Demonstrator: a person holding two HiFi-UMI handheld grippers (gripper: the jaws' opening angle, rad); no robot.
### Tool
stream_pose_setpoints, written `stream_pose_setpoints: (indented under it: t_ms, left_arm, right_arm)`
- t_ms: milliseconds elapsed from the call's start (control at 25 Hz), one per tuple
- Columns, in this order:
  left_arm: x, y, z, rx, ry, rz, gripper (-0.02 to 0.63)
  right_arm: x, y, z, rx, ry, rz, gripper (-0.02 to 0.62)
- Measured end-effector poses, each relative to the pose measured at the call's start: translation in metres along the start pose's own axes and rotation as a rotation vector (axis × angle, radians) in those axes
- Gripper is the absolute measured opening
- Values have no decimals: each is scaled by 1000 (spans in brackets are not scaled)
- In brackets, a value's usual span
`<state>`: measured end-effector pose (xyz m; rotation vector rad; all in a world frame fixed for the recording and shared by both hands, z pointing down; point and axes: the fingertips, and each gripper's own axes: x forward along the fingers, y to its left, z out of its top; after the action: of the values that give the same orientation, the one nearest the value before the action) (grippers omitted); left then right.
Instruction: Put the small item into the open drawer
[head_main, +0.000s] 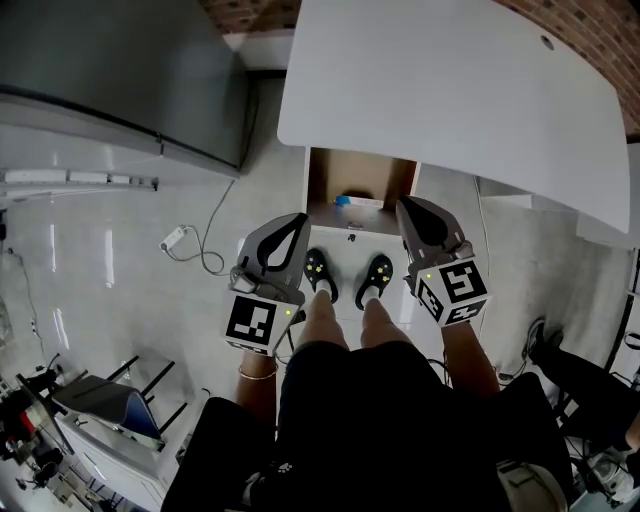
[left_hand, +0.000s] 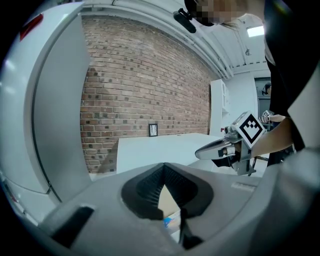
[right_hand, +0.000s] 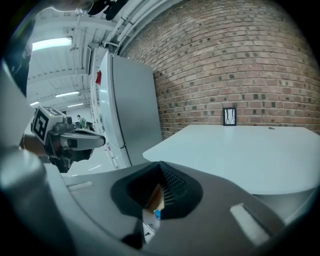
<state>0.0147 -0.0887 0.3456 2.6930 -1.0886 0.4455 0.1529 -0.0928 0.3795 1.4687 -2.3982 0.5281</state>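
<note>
Left claw (head_main: 298, 220) and right claw (head_main: 405, 206) hung clenched, empty, the small item (head_main: 343, 200) already in the drawer (head_main: 325, 178) ahead

Bright, even indoor light; strong fisheye bend
Ceiling light strips (right_hand: 50, 44) glow overexposed in the right gripper view; pale glare streaks lie on the glossy floor (head_main: 110, 260); the white tabletop (head_main: 450, 90) is nearly blown out; the open drawer (head_main: 330, 180) sits in shade; both gripper views darken and blur toward their edges.
</note>
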Motion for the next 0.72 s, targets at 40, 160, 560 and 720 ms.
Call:
stream_pose_setpoints:
  t_ms: [40,160,560,720]
  left_arm:
    - [-1,-1,3,3,-3,-1,-2]
    - [-3,-3,12,6,-13,-4,-2]
    - [-14,-11,37,16,-53,0,-2]
    - [-17,-13,46,30,-63,-2,-2]
  right_arm:
    - [-2,1,3,4,-4,0,11]
    - [-9,3,10,15,-14,1,11]
    - [-31,18,34,53,-55,18,11]
    - [-36,19,42,71,-71,25,11]
